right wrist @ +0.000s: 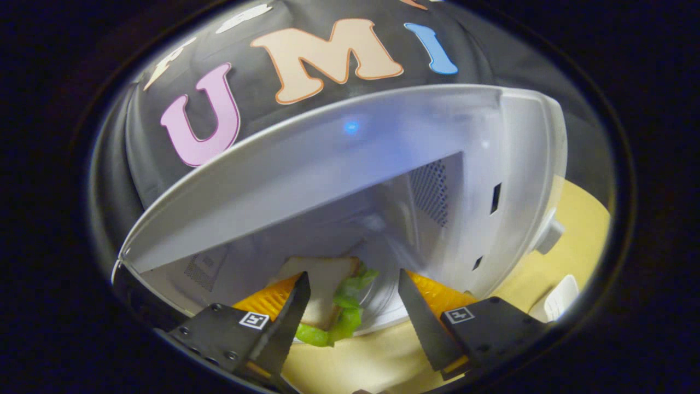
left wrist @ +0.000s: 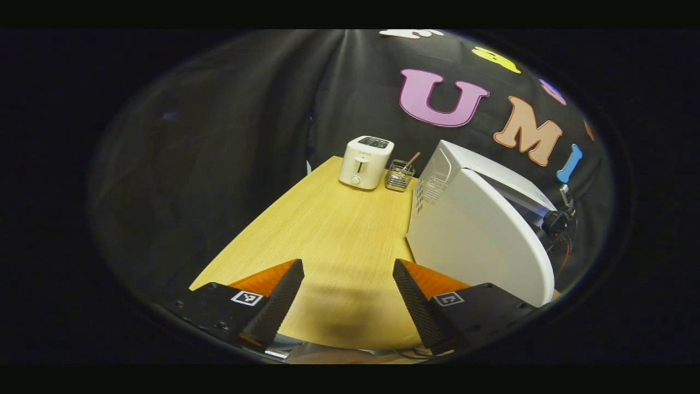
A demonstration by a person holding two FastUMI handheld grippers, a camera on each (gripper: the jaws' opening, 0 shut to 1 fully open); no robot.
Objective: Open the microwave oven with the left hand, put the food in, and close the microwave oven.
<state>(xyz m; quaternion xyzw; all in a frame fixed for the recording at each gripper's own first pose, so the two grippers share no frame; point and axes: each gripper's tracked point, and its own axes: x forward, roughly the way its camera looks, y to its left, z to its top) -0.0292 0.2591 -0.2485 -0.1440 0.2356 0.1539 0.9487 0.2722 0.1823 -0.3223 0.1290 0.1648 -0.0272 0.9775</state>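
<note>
The white microwave stands on the right of the wooden table. Its door is swung open, outer face toward my left gripper, which hovers open over bare tabletop to the left of the door. The right gripper shows dark behind the door's edge. In the right gripper view the microwave cavity gapes open, and a sandwich of white bread and green lettuce lies on its floor near the front. My right gripper is open, its fingers either side of the sandwich without pressing on it.
A white toaster and a wire utensil holder stand at the far end of the table. The microwave's knob juts out on the right, and a white object lies on the table below it.
</note>
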